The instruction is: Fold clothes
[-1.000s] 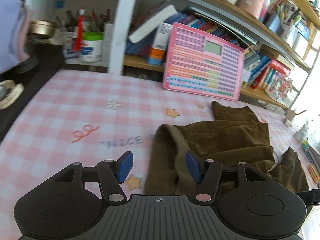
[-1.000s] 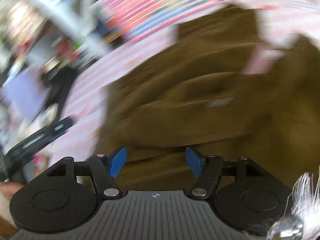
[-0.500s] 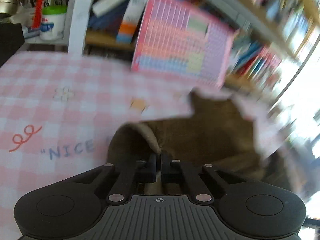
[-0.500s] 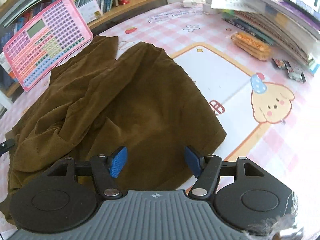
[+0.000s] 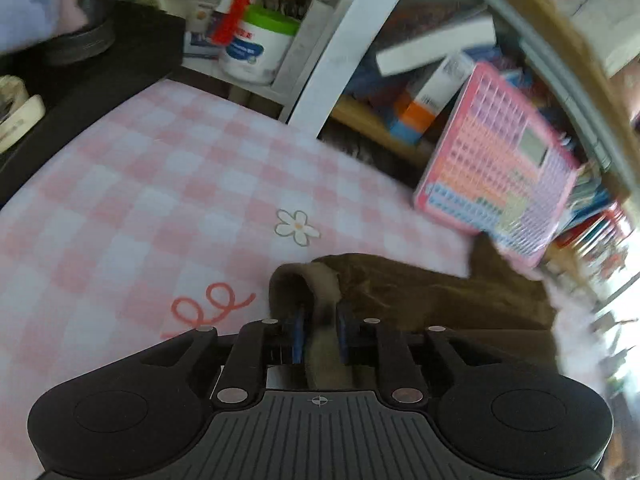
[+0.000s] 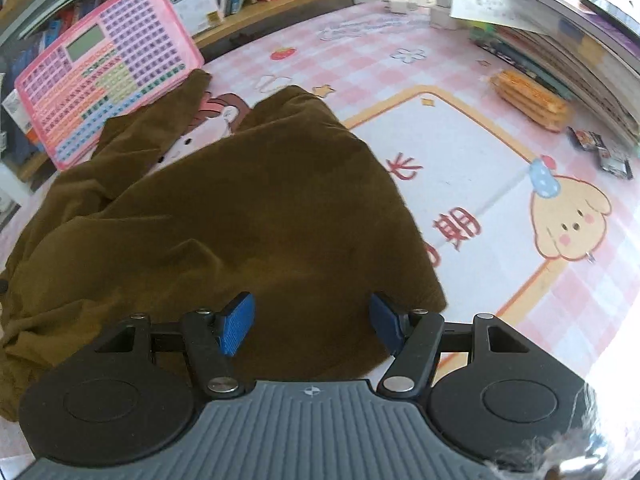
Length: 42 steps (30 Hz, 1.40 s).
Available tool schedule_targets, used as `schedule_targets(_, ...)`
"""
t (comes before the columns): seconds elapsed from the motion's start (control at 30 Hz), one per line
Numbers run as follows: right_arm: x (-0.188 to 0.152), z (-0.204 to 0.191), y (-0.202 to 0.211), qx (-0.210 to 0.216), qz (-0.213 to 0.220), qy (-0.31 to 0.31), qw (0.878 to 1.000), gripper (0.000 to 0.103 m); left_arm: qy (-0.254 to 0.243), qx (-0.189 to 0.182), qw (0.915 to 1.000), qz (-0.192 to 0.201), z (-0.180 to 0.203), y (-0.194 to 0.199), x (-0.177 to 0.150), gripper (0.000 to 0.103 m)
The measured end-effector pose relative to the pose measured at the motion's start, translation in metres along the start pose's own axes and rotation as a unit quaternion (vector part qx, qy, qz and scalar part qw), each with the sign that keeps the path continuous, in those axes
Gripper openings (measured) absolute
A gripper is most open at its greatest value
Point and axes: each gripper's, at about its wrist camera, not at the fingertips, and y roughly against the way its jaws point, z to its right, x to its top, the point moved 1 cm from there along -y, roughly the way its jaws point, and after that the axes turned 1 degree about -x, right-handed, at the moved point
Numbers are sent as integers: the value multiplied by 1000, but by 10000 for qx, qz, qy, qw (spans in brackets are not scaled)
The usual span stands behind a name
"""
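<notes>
The left gripper [image 5: 318, 338] has just closed on the brown garment's [image 6: 224, 216] edge at 12 o'clock, lifting it off the tabletop [image 5: 160, 200]; the right gripper [image 6: 312, 322] hovers wide open above the cloth, so folding can begin

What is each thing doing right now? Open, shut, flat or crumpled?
Left tool: shut on the brown garment's edge.
Right tool: open, over the garment, holding nothing.
Brown garment: crumpled, unfolded, on the mat.
Pink keyboard toy: leaning against the shelf.
</notes>
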Motion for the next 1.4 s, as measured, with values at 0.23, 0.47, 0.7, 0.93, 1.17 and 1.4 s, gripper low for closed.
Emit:
schedule_targets(0.23, 2, 1, -2, -107, 95, -25, 9999, 62, -428, 61, 9988, -215, 14, 25, -30, 18)
schedule_targets(0.47, 8, 4, 1, -516, 404, 225, 9976, 62, -556, 153, 9980, -262, 19, 18, -44, 12)
schedule_targets(0.7, 11, 34, 2, -848, 474, -122, 9952, 62, -218, 388, 9985, 312, -5, 50, -27, 1)
schedule_targets(0.93, 2, 52, 6, -456, 225, -663, 9965, 62, -880, 1064, 9903, 120, -10, 81, -32, 9)
schedule_targets(1.17, -2, 32, 1, -378, 254, -370, 9983, 37, -861, -325, 9953, 297, 19, 103, -71, 9)
schedule_targets(1.4, 33, 5, 37, 58, 1066, 408, 9935, 4, -1018, -67, 9942, -348, 12, 79, -95, 9)
